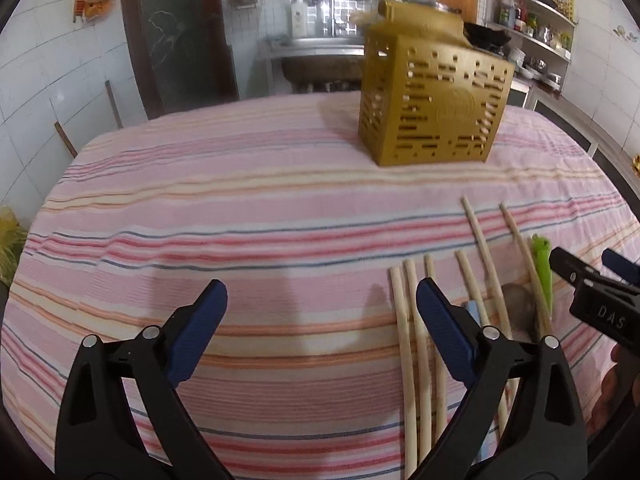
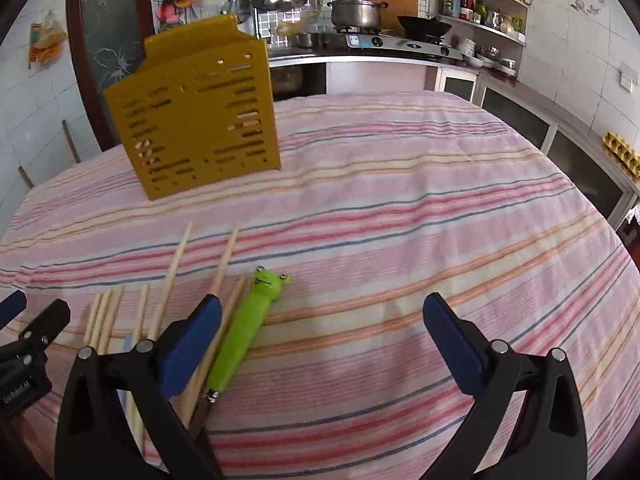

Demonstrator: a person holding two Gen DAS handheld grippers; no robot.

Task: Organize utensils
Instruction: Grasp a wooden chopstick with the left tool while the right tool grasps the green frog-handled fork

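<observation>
A table under a pink striped cloth point(image 2: 400, 208) carries an upright gold perforated utensil holder point(image 2: 196, 120), loose wooden chopsticks point(image 1: 416, 344) and a green frog-handled utensil point(image 2: 244, 332) beside them.

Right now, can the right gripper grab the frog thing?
Probably yes. The right gripper is open, and the frog handle lies just beside its left jaw on the cloth, nothing covering it.

White letters "DAS" read on the black right gripper point(image 1: 580, 268) body at right edge, partly legible "Sentrobot AI"-like lettering on the left gripper point(image 2: 16, 312) body, lower left
</observation>
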